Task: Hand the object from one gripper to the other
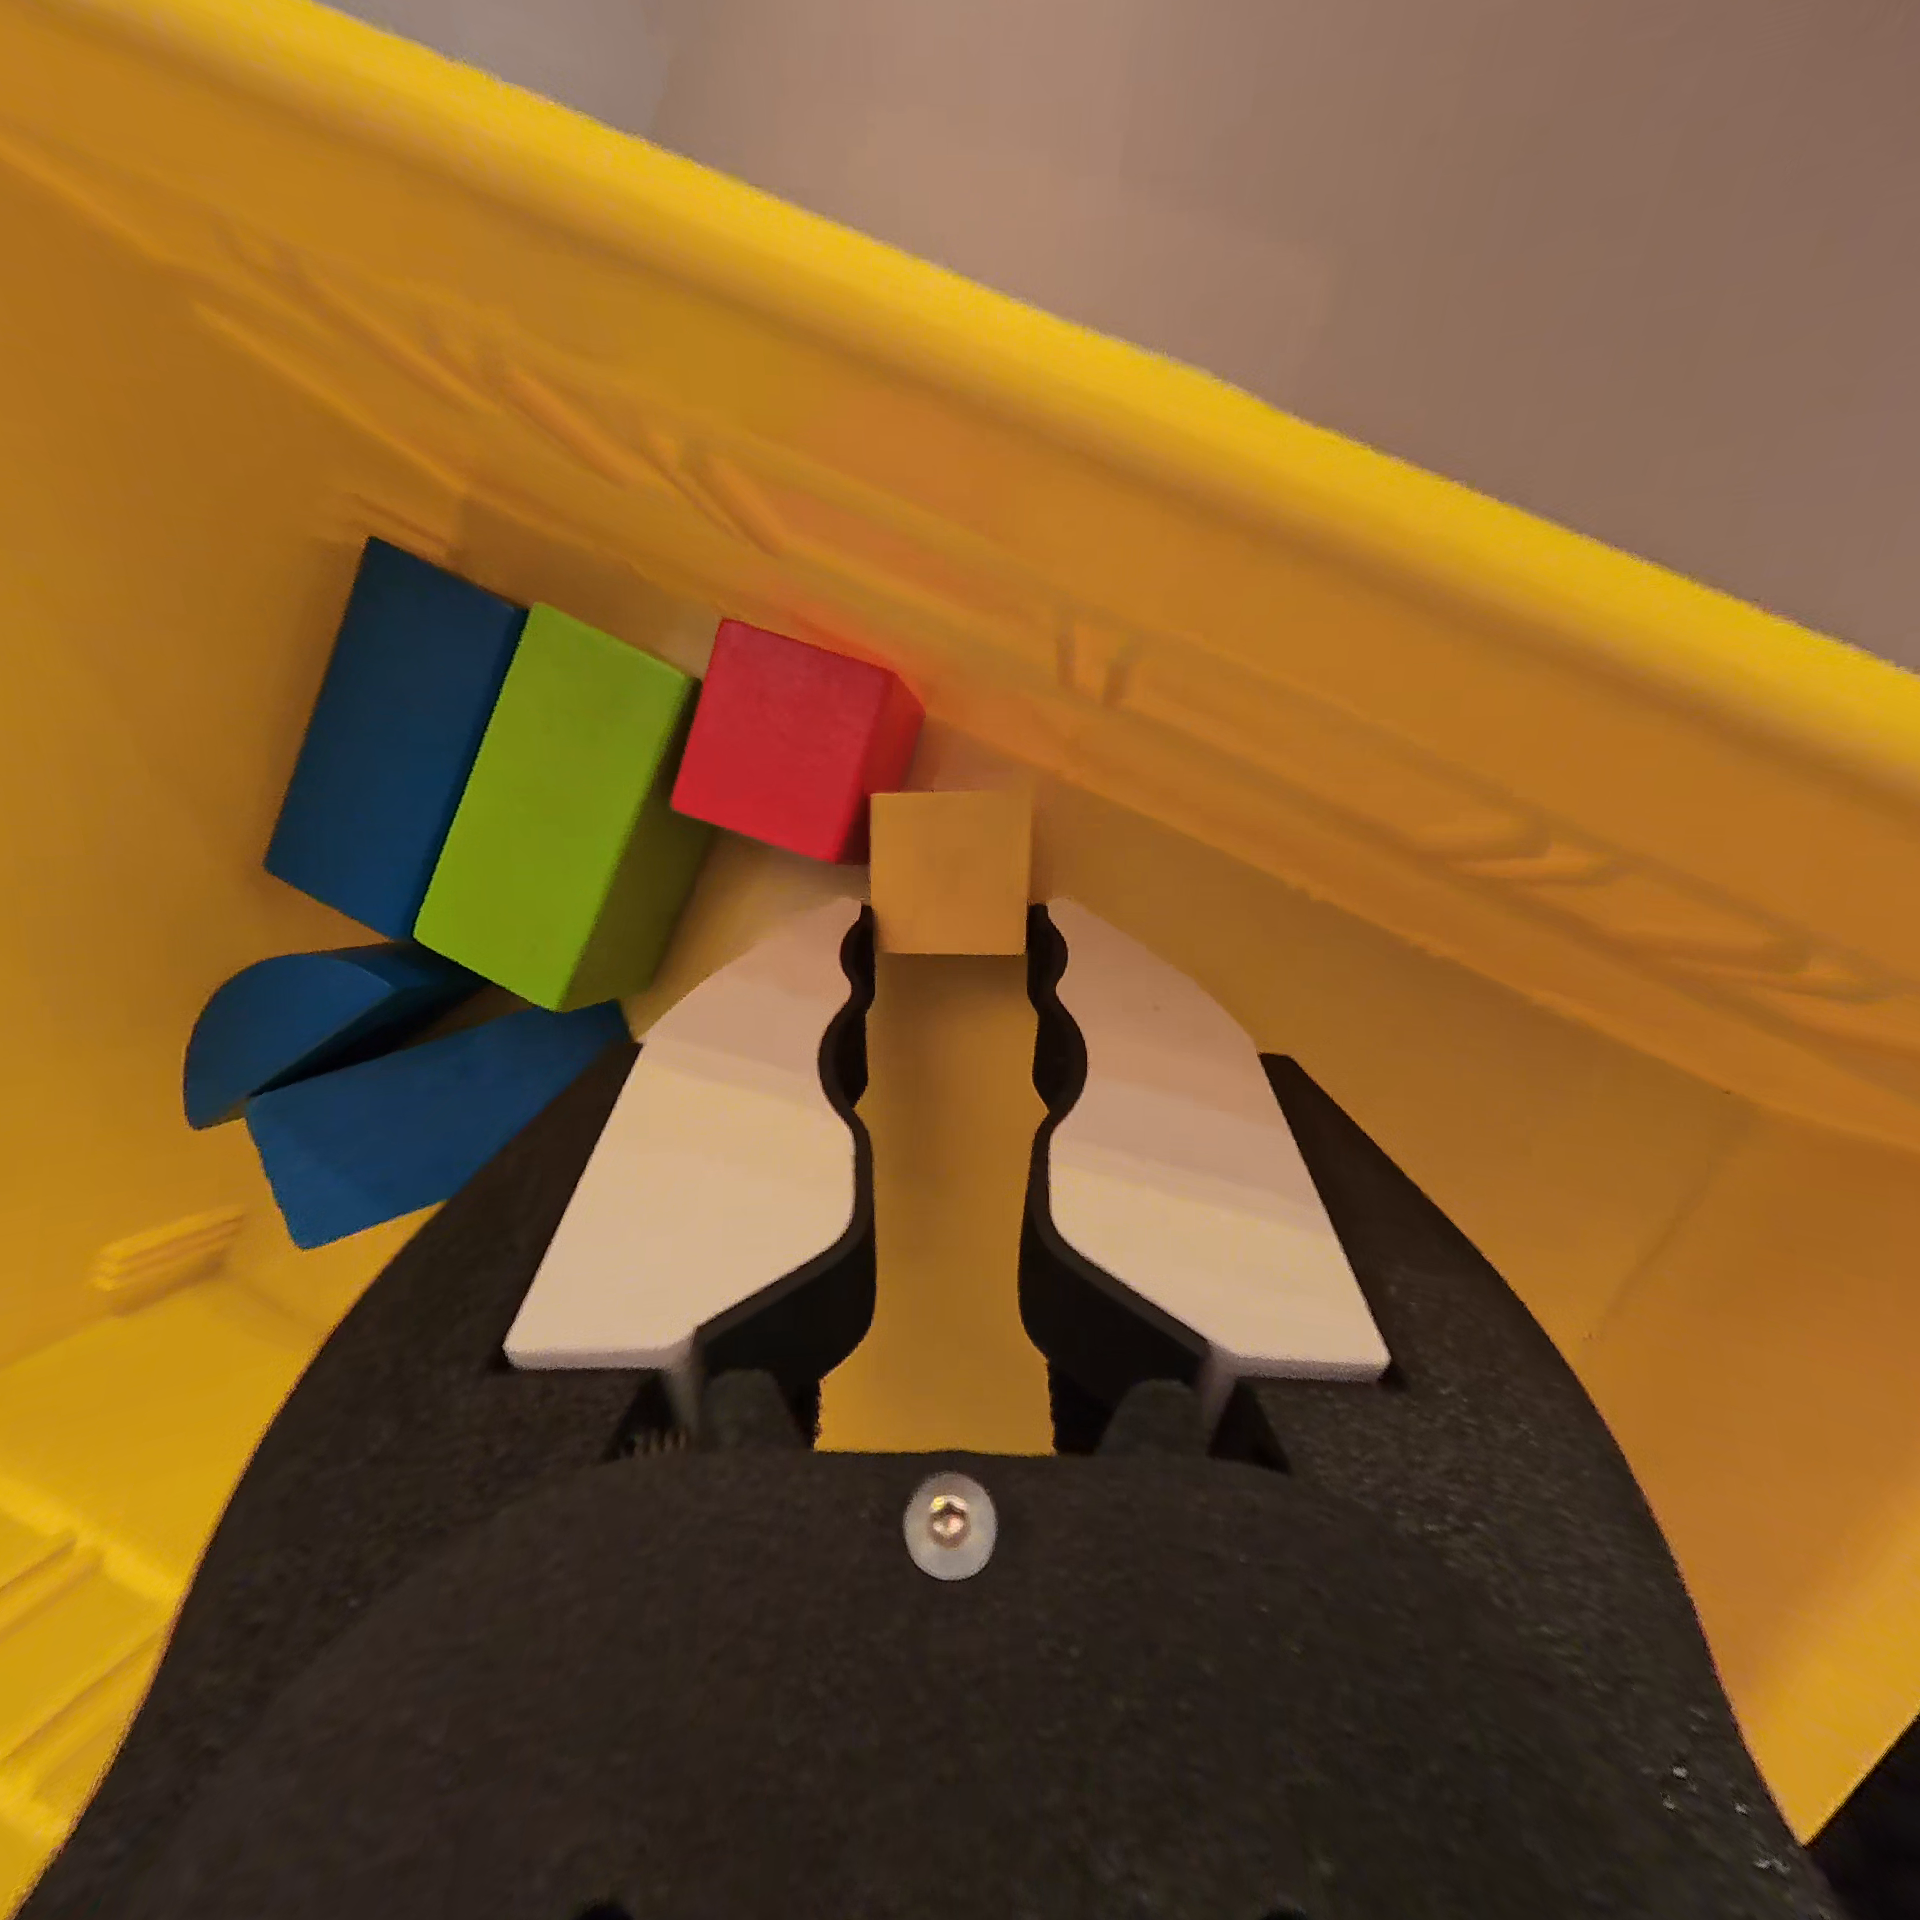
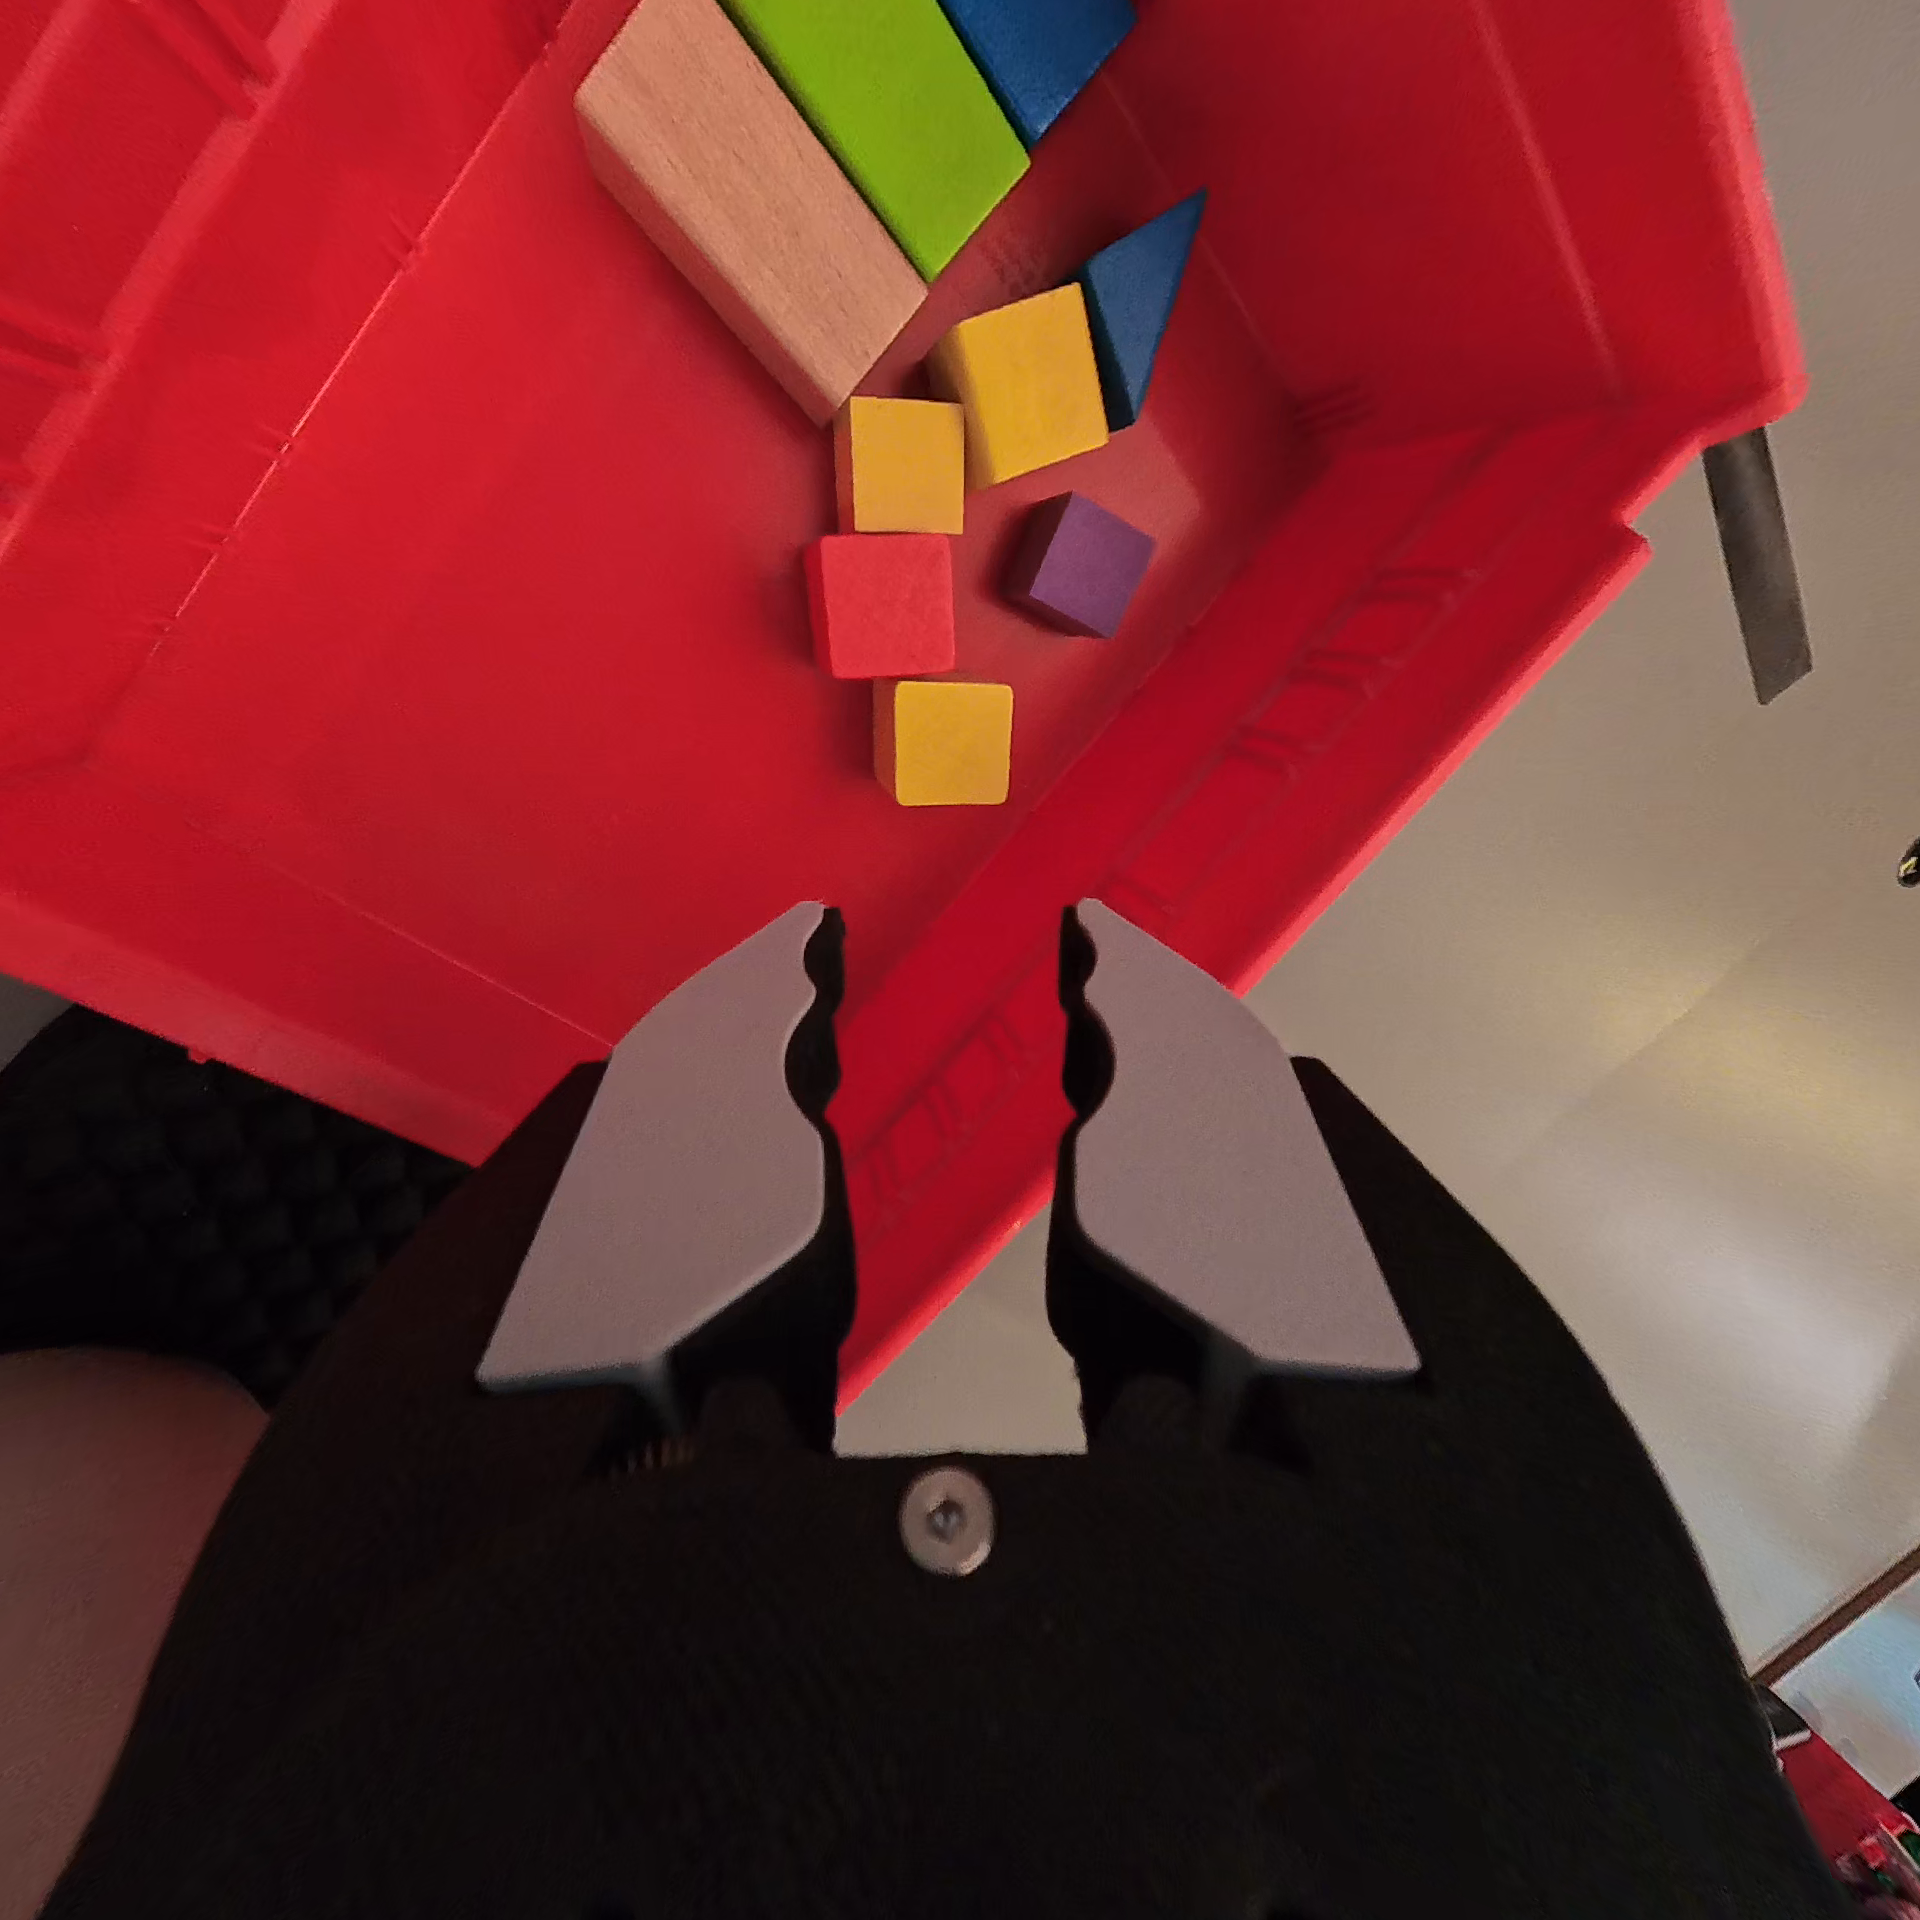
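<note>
In the left wrist view, my left gripper [image 1: 948, 916] is inside a yellow bin [image 1: 1039, 436]. Its white fingers [image 1: 748, 1039] are closed on the sides of a small yellow cube [image 1: 951, 862] at the tips, close to the bin wall. I cannot tell whether the cube rests on the bin floor. In the right wrist view, my right gripper [image 2: 951, 920] is open and empty. It hangs over the near rim of a red bin [image 2: 1299, 707]. A yellow cube [image 2: 951, 743] lies just beyond its tips. Neither gripper shows in the other's view.
In the yellow bin lie a red block [image 1: 790, 738], a green block [image 1: 561, 810], a blue block [image 1: 390, 727] and two curved blue pieces [image 1: 405, 1112]. The red bin holds a wooden block [image 2: 748, 197], a green block [image 2: 894, 114], two yellow cubes [image 2: 1029, 379], a red cube [image 2: 883, 603], a purple cube [image 2: 1086, 566] and blue wedges [image 2: 1138, 296].
</note>
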`<action>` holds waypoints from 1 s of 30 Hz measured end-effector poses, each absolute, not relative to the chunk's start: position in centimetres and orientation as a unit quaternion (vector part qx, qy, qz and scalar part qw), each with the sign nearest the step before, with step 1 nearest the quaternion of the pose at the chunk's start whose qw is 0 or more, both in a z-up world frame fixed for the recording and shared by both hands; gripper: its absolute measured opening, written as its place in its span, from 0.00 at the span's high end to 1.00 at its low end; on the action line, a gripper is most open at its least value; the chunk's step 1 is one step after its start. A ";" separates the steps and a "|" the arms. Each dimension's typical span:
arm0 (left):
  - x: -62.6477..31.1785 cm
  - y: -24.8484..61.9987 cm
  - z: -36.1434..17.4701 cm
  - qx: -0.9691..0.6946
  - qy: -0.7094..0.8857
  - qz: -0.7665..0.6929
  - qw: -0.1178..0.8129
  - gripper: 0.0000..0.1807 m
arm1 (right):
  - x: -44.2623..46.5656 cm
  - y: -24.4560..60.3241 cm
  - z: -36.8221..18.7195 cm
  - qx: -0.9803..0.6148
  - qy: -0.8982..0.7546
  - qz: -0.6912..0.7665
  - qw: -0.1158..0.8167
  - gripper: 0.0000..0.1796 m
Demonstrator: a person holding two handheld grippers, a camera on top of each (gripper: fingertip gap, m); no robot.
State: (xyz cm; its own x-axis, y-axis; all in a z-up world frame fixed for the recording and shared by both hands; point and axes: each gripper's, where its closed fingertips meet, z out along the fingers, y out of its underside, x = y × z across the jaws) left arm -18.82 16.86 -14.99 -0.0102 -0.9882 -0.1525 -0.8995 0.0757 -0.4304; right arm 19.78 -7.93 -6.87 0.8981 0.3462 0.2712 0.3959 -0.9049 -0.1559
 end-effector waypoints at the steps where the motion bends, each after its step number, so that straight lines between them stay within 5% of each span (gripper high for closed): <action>1: -19.0 16.9 -15.0 -0.673 0.702 -0.103 0.208 0.85 | 19.8 -7.9 -6.9 -0.969 -0.192 -0.119 0.103 0.77; 11: -21.4 18.5 -11.7 -0.693 0.679 -0.058 0.238 0.85 | 20.0 -7.7 -6.2 -0.966 -0.187 -0.134 0.116 0.81; 17: -20.9 16.9 -4.1 -0.679 0.646 -0.122 0.327 0.85 | 18.2 -4.4 0.4 -0.910 -0.222 -0.231 0.264 0.82; 23: -18.4 8.7 1.5 -0.588 0.680 -0.319 0.302 0.85 | 5.0 1.0 8.0 -0.725 -0.403 -0.217 0.515 0.81; 30: -17.6 2.4 3.2 -0.502 0.724 -0.411 0.233 0.85 | -10.3 1.9 4.9 -0.520 -0.600 -0.214 0.570 0.74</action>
